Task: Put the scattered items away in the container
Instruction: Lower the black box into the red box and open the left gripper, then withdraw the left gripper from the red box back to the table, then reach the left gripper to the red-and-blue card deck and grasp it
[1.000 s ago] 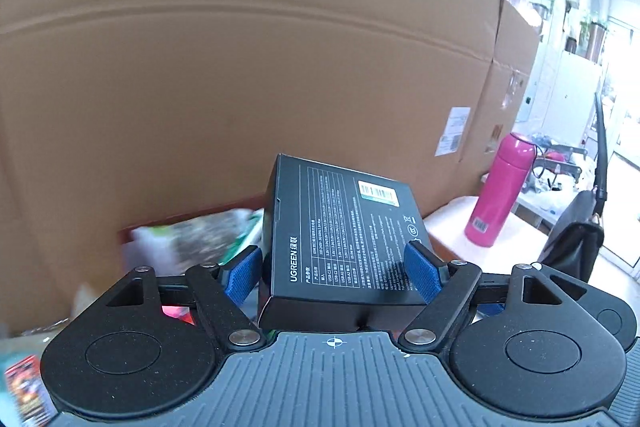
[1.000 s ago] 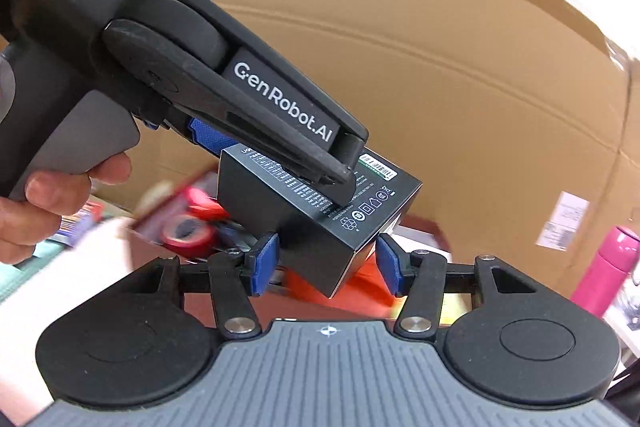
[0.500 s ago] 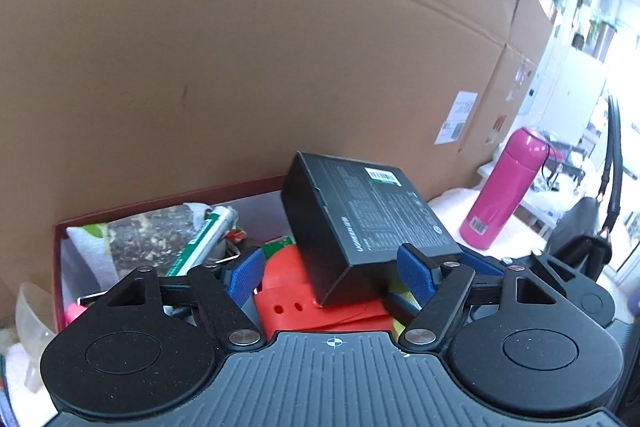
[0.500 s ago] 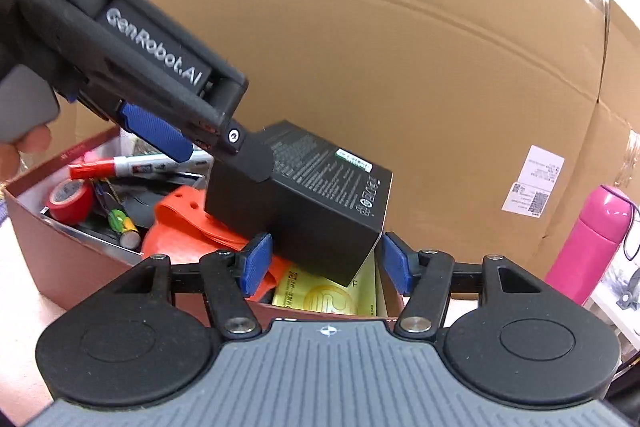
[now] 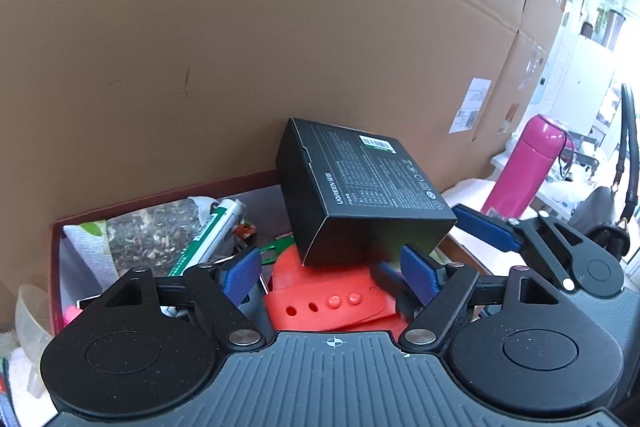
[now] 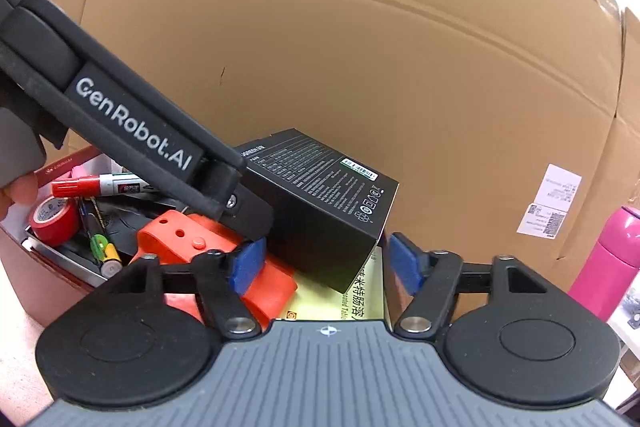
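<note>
Cardboard cartons (image 5: 280,47) fill the background in both wrist views; we count two, side by side, the right one carrying white shipping labels (image 6: 550,201). Against their base sits one dark red container (image 5: 168,193), open-topped.

At the container's left end, in the right wrist view, we count one roll of red tape (image 6: 54,221), one red-capped marker (image 6: 100,185) with small print we cannot read, and two pens or pencils (image 6: 98,239) lying together. The left wrist view adds one clear bag of dried matter (image 5: 148,235) and one green-and-white tube (image 5: 208,231) near the back wall. One orange strap (image 6: 180,235) with punched holes lies across the middle. One yellow packet (image 6: 360,295) with Chinese print lies at the right end.

One black box (image 5: 360,195) marked "UGREEN", with a barcode sticker, rests tilted in the container's right half, its lower edge on the orange strap and packet.

Our left gripper (image 5: 332,271) reaches in from the left, body printed "GenRobot.AI"; its blue pads (image 5: 242,273) stand spread, clear of the box sides, so it is released. The right gripper (image 6: 326,265) points level at the box, its pads likewise parted and gripping nothing.

One pink bottle (image 5: 528,163) stands right of the container; a dark handbag (image 5: 608,215) sits beyond it.
</note>
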`<state>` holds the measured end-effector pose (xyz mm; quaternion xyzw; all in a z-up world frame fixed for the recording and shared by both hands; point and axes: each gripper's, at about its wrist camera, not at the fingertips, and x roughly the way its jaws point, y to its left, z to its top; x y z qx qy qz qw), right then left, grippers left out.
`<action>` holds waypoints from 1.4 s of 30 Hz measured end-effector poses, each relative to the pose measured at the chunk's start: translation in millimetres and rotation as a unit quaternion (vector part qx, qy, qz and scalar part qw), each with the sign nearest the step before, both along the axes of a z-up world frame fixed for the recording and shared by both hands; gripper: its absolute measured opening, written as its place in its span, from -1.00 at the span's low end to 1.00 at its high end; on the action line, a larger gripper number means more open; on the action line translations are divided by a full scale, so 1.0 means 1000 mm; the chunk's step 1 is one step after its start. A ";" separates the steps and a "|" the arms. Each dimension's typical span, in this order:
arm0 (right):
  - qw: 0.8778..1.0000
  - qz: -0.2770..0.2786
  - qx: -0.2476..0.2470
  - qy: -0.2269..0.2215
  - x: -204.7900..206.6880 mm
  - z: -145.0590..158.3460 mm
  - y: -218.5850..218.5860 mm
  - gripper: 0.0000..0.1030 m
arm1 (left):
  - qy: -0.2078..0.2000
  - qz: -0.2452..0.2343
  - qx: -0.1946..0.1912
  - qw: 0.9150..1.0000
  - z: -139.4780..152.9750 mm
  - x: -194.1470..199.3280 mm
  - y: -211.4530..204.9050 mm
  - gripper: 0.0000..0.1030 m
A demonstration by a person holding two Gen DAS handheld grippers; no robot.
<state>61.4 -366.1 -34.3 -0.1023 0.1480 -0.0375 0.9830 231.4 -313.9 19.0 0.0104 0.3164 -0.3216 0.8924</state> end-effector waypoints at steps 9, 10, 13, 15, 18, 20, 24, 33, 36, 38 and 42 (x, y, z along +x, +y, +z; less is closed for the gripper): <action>0.999 0.004 -0.033 0.001 -0.029 0.008 0.043 0.91 | -0.002 0.003 -0.005 1.000 0.005 -0.035 0.035 0.97; 1.000 0.008 -0.030 0.003 -0.032 0.008 0.049 0.92 | -0.002 0.005 0.000 1.000 0.004 -0.041 0.041 0.97; 0.999 0.024 -0.020 0.008 -0.045 0.009 0.068 0.94 | -0.006 0.031 0.012 0.999 -0.003 -0.061 0.059 1.00; 0.999 0.037 -0.018 0.011 -0.054 0.007 0.082 0.94 | -0.003 0.050 0.010 0.999 -0.010 -0.071 0.074 1.00; 0.998 0.060 -0.017 0.017 -0.069 0.004 0.106 0.94 | -0.025 0.068 -0.001 0.997 -0.021 -0.090 0.099 1.00; 0.997 0.076 -0.016 0.017 -0.079 0.001 0.123 0.94 | -0.067 0.069 -0.005 0.995 -0.023 -0.108 0.114 1.00; 0.995 0.093 -0.003 0.017 -0.090 -0.002 0.150 0.95 | -0.053 0.106 0.005 0.993 -0.026 -0.123 0.142 1.00; 0.986 0.156 0.027 0.051 -0.078 -0.009 0.210 0.95 | -0.023 0.166 0.001 0.986 -0.045 -0.142 0.221 1.00; 0.983 0.170 0.018 0.067 -0.072 -0.020 0.233 0.95 | -0.011 0.187 0.001 0.982 -0.052 -0.143 0.250 1.00; 0.981 0.177 0.014 0.078 -0.070 -0.026 0.248 0.95 | -0.004 0.204 0.001 0.979 -0.057 -0.139 0.269 1.00; 0.978 0.183 0.008 0.099 -0.059 -0.034 0.270 0.95 | 0.013 0.221 0.008 0.975 -0.067 -0.122 0.298 1.00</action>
